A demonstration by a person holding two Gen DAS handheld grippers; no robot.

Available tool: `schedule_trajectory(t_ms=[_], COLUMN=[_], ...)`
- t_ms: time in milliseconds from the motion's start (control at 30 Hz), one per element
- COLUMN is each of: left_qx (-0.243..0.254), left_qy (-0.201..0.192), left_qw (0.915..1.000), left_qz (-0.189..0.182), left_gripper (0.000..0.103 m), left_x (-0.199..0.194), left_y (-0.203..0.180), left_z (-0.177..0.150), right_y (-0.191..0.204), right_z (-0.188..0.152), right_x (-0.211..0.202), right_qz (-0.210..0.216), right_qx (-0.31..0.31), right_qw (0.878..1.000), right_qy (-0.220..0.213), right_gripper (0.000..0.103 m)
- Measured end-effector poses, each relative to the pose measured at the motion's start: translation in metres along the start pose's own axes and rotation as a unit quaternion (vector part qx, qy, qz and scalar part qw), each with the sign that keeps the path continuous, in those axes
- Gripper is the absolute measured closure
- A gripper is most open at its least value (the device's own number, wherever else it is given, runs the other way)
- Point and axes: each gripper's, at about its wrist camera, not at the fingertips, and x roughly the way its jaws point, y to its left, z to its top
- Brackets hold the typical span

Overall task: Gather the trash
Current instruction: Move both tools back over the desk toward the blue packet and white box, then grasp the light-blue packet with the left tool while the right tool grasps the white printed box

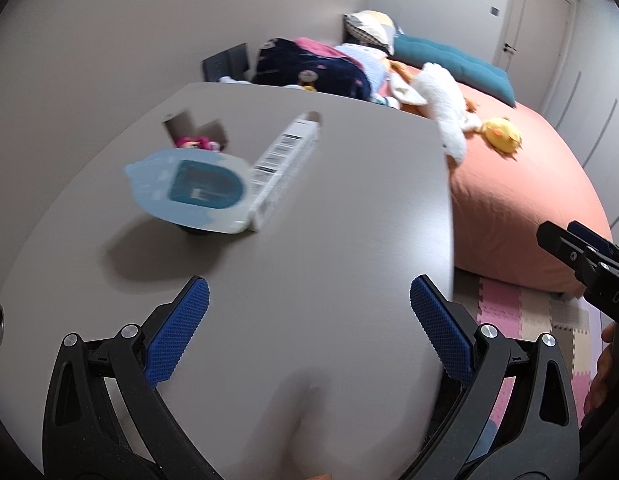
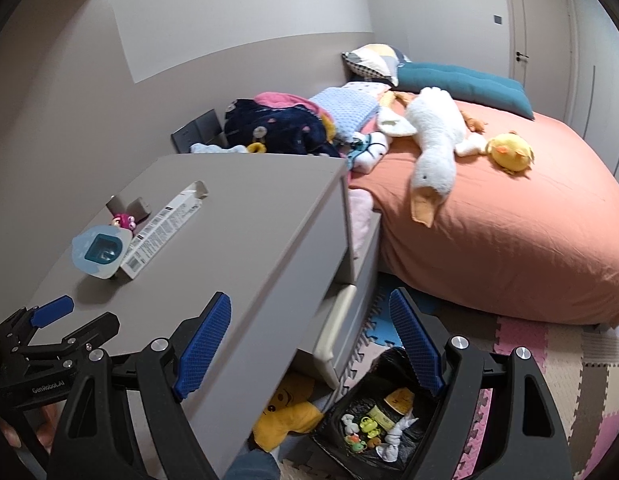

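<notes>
A long white carton (image 1: 283, 166) (image 2: 161, 236) lies on the grey cabinet top (image 1: 309, 240) (image 2: 245, 216), next to a pale blue device with a dark screen (image 1: 193, 190) (image 2: 99, 252). A small pink toy (image 1: 195, 143) (image 2: 123, 222) sits behind them. A bin lined with a black bag (image 2: 383, 416) stands on the floor beside the cabinet and holds several bits of trash. My left gripper (image 1: 309, 312) (image 2: 53, 312) is open and empty over the cabinet top. My right gripper (image 2: 311, 336) (image 1: 569, 236) is open and empty above the bin.
A bed with an orange cover (image 2: 509, 220) carries a white plush goose (image 2: 433, 144), a yellow plush chick (image 2: 511, 152), clothes and pillows. A yellow plush toy (image 2: 285, 412) lies on the floor by the cabinet drawers (image 2: 337, 320). Foam mats (image 2: 549, 360) cover the floor.
</notes>
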Motion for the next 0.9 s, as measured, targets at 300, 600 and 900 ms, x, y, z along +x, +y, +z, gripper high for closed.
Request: schedule_trajectory(t_ms=[300, 600, 900], left_qx=[-0.038, -0.083, -0.097], left_qy=[-0.004, -0.016, 0.001], left_qw=[0.9992, 0.9964, 0.9953], left_qz=[0.013, 0.008, 0.002], left_gripper=[0.006, 0.007, 0.019], left_x=[0.012, 0.033, 0.064], left_y=[0.042, 0.075, 0.092], left_z=[0.014, 0.039, 0.05], right_y=[0.039, 0.069, 0.087], right_z=[0.014, 0.028, 0.038], right_x=[0.029, 0.056, 0.076], right_qz=[0.019, 0.028, 0.029], right_qx=[-0.019, -0.032, -0.034], right_qw=[1.0, 0.999, 0.999], right_qy=[0.008, 0.012, 0.015], right_gripper=[0.021, 0.021, 0.021])
